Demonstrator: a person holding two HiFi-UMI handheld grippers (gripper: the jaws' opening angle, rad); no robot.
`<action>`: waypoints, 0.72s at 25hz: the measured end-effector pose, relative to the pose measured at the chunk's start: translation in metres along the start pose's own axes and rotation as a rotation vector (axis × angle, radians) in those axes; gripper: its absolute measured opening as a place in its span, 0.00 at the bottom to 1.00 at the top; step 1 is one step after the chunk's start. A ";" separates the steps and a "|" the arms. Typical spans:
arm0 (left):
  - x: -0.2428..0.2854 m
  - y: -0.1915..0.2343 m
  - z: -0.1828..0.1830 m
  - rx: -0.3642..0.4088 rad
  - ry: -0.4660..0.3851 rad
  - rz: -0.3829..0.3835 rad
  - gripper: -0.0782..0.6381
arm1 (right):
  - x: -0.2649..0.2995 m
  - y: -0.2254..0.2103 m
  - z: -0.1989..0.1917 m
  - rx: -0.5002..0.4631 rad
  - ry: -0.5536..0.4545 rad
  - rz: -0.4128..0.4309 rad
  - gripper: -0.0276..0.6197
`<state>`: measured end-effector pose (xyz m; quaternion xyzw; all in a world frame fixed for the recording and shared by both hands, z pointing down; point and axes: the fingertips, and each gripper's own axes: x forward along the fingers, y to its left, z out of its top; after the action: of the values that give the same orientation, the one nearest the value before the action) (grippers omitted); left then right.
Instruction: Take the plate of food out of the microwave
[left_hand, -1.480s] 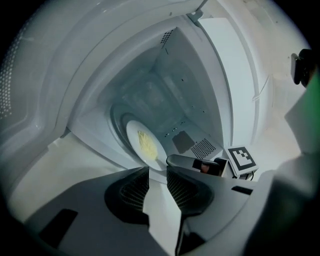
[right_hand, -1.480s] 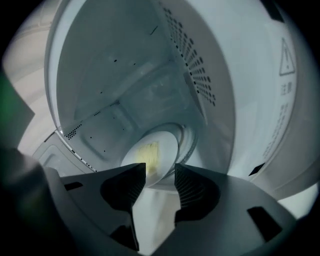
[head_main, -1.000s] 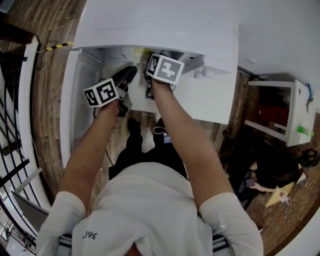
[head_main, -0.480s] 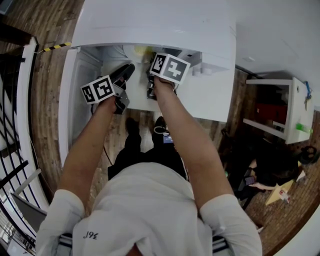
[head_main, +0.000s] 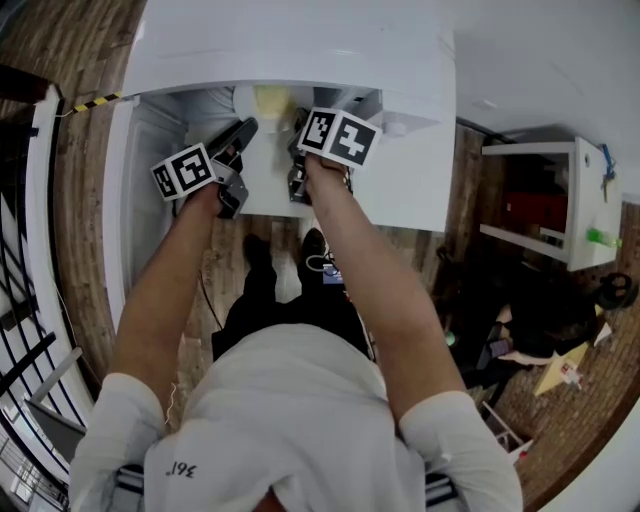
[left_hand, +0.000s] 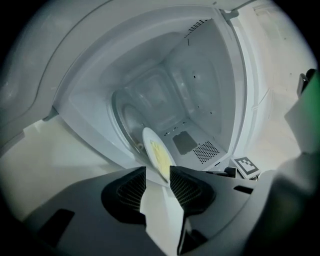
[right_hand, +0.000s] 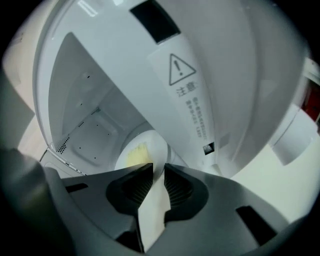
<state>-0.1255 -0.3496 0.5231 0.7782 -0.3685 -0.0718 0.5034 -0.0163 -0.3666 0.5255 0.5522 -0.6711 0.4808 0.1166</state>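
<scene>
Right gripper (right_hand: 158, 168) just closing on plate (right_hand: 158, 143) — rim pinched, food (right_hand: 135, 156) half-hidden

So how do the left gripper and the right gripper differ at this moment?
The left gripper has just been opening: jaws wide, the rim of the plate only at their tips. The right gripper has just been closing: jaws narrow, the rim between them; whether the pads press, I cannot tell. Both point into the open microwave at the same plate.
</scene>
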 end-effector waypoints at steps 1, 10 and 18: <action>0.001 -0.001 -0.001 0.001 0.005 -0.006 0.29 | -0.001 -0.002 -0.002 0.003 0.003 0.000 0.16; 0.003 -0.008 -0.008 0.017 0.016 -0.025 0.29 | -0.014 -0.008 -0.012 0.019 0.019 0.029 0.14; -0.005 -0.012 -0.016 0.021 0.038 -0.001 0.28 | -0.024 -0.006 -0.012 0.018 0.008 0.041 0.14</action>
<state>-0.1152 -0.3326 0.5197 0.7848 -0.3593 -0.0531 0.5021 -0.0073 -0.3415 0.5179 0.5373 -0.6775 0.4914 0.1046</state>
